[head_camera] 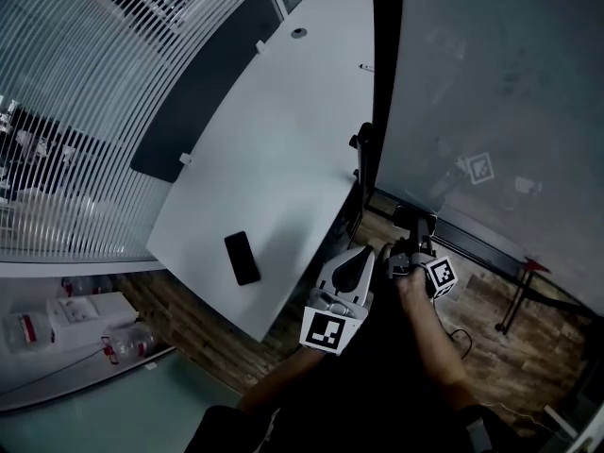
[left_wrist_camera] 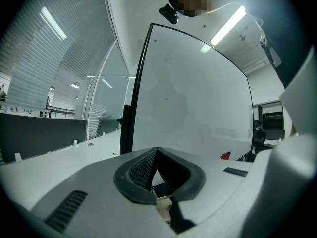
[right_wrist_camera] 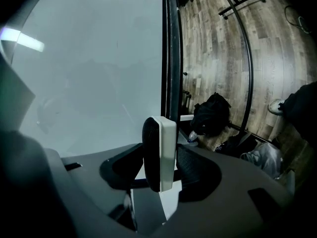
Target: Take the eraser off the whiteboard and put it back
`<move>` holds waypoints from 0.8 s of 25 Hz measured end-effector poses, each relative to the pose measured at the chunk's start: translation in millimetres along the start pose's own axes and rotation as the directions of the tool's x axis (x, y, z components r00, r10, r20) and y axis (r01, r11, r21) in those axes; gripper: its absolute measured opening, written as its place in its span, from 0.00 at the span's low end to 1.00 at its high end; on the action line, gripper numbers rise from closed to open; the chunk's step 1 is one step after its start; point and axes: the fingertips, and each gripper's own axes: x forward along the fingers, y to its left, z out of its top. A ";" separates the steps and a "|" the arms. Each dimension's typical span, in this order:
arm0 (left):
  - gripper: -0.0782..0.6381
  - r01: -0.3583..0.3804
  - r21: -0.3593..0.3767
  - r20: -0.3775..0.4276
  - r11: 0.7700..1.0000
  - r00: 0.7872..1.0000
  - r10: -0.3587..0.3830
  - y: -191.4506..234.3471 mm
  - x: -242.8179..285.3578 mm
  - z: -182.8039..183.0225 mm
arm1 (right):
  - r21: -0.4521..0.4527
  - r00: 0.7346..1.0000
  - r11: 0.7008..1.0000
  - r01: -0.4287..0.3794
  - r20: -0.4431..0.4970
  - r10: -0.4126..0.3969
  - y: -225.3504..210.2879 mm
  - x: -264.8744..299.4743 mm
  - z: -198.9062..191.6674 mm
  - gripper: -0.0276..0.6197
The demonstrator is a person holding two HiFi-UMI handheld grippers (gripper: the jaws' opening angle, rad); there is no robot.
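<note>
The eraser (right_wrist_camera: pixel 167 143), white-backed with a dark felt face, stood on edge between the fingers of the right gripper (right_wrist_camera: pixel 160 155), which pinched it from both sides. It was held out in front of the whiteboard (right_wrist_camera: pixel 89 68), near the board's dark frame and, as far as I could see, clear of the writing face. I took it that the taking-off was done and the putting-back was not. The next move would call for bringing the eraser flat against the board and letting the fingers spread only once it sat there on its own. The left gripper (left_wrist_camera: pixel 156 152) had no part in this; its fingers were pressed together with nothing between them, and it was held low, just left of the right one. Further left, a long white surface (head_camera: pixel 274 149) ran away from the person, with a black phone (head_camera: pixel 243 258) lying near its close end. Slatted blinds (head_camera: pixel 85 111) lined the far left. The floor (right_wrist_camera: pixel 213 48) was wood plank, and a black bag (right_wrist_camera: pixel 212 114) slumped by the board's stand.
</note>
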 end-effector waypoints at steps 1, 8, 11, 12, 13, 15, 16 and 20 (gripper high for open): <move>0.12 0.000 -0.003 0.001 1.000 1.000 0.000 0.3 0.0 0.1 | -0.004 1.000 1.000 0.000 0.000 0.000 0.5 0.7 0.7 0.35; 0.12 0.000 -0.003 0.005 1.000 1.000 0.000 2.1 -1.2 0.1 | -0.047 1.000 0.999 -0.004 -0.004 0.004 1.7 -1.6 1.4 0.38; 0.12 -0.001 -0.010 0.007 1.000 1.000 0.001 1.8 -0.7 -0.2 | -0.053 1.000 0.999 -0.011 -0.012 0.010 2.9 -1.5 1.0 0.39; 0.12 0.000 -0.014 0.008 1.000 1.000 0.000 1.5 -0.6 -0.2 | -0.055 1.000 0.998 -0.011 -0.015 0.010 3.0 -1.9 0.8 0.39; 0.12 0.002 -0.016 0.008 1.000 1.000 -0.001 1.0 -0.6 -0.2 | -0.057 1.000 0.998 -0.009 -0.016 0.008 3.1 -2.7 0.6 0.40; 0.12 0.006 -0.016 0.010 1.000 1.000 -0.006 -0.1 -0.7 0.6 | -0.062 1.000 0.998 -0.005 -0.018 0.004 3.5 -4.6 0.3 0.40; 0.12 0.009 -0.016 0.012 1.000 1.000 -0.009 -0.8 -0.7 1.1 | -0.065 1.000 0.998 -0.003 -0.019 0.002 3.2 -5.4 0.5 0.40; 0.12 0.017 -0.023 0.015 1.000 1.000 -0.017 -2.6 -1.9 1.8 | -0.074 1.000 0.997 0.006 -0.016 -0.007 1.4 -8.5 0.9 0.41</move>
